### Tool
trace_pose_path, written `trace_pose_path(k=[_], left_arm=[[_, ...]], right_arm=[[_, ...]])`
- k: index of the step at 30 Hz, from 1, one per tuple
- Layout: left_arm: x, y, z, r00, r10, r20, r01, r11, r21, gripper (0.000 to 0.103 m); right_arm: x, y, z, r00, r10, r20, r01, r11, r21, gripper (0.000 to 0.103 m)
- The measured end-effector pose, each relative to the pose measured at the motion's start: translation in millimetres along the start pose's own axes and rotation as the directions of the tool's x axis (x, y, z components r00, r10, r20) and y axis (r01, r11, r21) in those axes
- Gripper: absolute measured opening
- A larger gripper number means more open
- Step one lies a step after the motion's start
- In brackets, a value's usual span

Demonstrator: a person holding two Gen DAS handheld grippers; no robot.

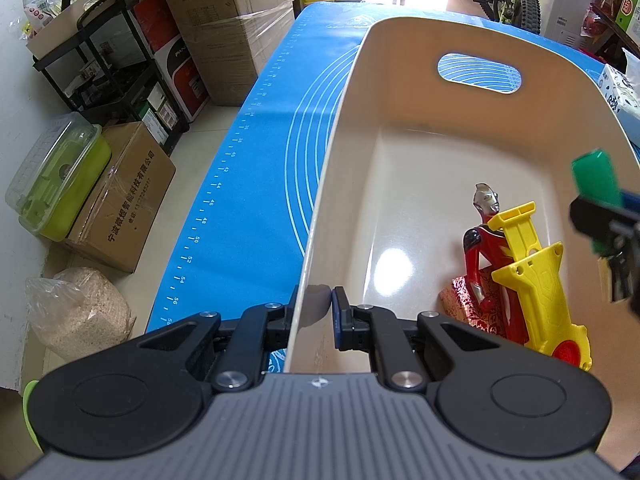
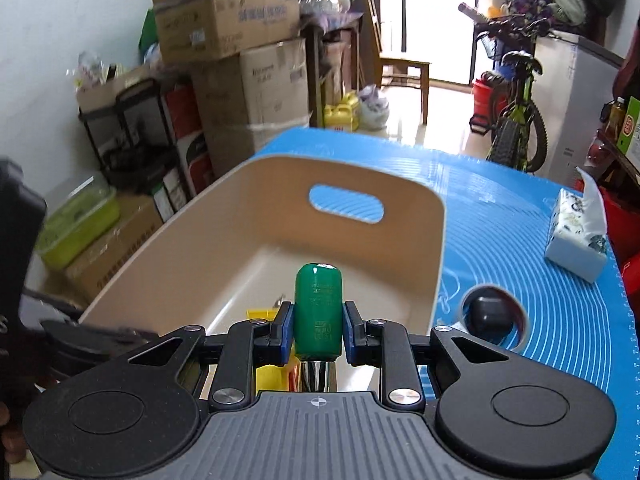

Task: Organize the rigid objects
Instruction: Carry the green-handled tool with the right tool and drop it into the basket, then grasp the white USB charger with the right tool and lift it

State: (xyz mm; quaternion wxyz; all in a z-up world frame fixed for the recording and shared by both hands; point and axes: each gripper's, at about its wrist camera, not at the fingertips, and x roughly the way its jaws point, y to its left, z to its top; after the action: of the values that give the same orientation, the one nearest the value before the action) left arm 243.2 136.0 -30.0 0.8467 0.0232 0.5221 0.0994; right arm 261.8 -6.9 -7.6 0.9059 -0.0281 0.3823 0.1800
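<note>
Blue-padded fingers (image 2: 280, 332) of the right gripper (image 2: 316, 330) clamp a green-handled tool (image 2: 318, 312), its chrome shaft below, above the cream bin (image 2: 436, 240) on a blue mat (image 2: 540, 240). The left gripper (image 1: 316, 312) pinches the bin's near wall, jaws nearly closed. Inside lie a red figure (image 1: 480, 248) and yellow toy (image 1: 536, 276).
</note>
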Motion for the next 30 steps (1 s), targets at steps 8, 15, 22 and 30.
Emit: trace_pose_path(k=[8,15,22,30], left_arm=[[1.2,-2.2,0.9,1.000,0.002,-0.002,-0.002,1.000,0.000,0.015],[1.8,-3.5,0.8,1.000,0.004,-0.001,-0.004,1.000,0.001,0.015],[1.2,-4.6,0.5,1.000,0.004,-0.001,-0.004,1.000,0.000,0.015],[1.1,-3.4,-0.4,1.000,0.005,0.000,-0.005,1.000,0.000,0.015]], right_arm=[[12.8,1.1,-5.0,0.998,-0.008,-0.065,0.007,1.000,-0.019,0.034],[5.8,-13.3,-3.1,0.999,0.012,-0.039,-0.012,1.000,0.016,0.051],[-14.5,-36.6,7.1,0.998,0.033,0.048,-0.036,0.997,0.061,0.060],[-23.7,-85.3,15.2,0.995,-0.028,0.091,0.015,0.990,0.139,0.062]])
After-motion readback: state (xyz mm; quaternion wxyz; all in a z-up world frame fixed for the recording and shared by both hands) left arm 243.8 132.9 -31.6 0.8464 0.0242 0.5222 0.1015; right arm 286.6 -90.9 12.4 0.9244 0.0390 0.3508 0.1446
